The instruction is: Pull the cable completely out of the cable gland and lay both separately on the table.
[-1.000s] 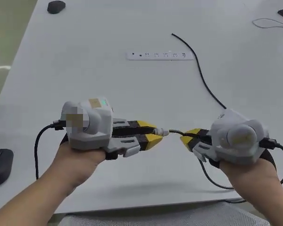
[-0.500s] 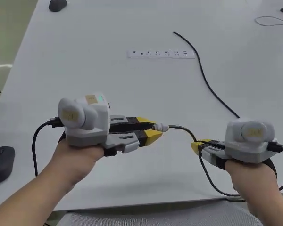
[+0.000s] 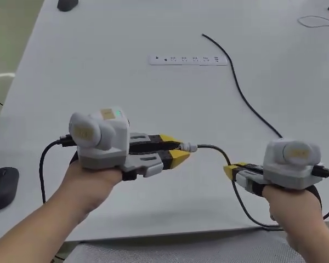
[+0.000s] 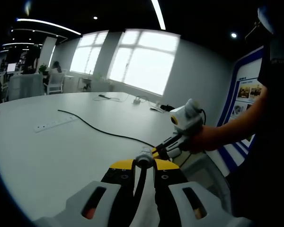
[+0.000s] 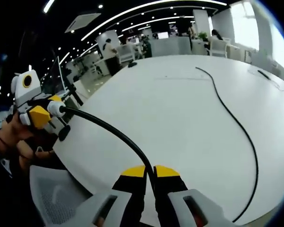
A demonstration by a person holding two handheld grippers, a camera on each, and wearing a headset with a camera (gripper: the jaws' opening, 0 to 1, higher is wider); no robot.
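**Gland and cable being held taut above the worktop edge**

The left gripper [image 3: 178, 153] is clenching the small pale cable gland [image 3: 188, 147] at the very tips of its jaws. The right gripper [image 3: 228, 169] is pinching the black cable [image 3: 211, 148] a short way out from the gland. Both are hanging in the air over the near edge of the worktop [image 3: 98, 82], and the cable is arcing between them, so it is not yet out of the gland. Past the right gripper, the rest of the cable is trailing in a long curve across the worktop toward the power strip [image 3: 188, 59].

The gland is looking light, hard and smooth, so it is likely to twist or slip in a tip grip. Gripping across its body seems safer. The cable is looking thin and limp but springy, and a hold close to the gland is giving the straightest pull. Its long tail is likely to drag.

The worktop is showing as pale, flat and matte, with a computer mouse [image 3: 1, 187] lying at its left edge. The room is looking like an open office, with large windows [image 4: 142, 61] and ceiling light strips [image 5: 132, 16].
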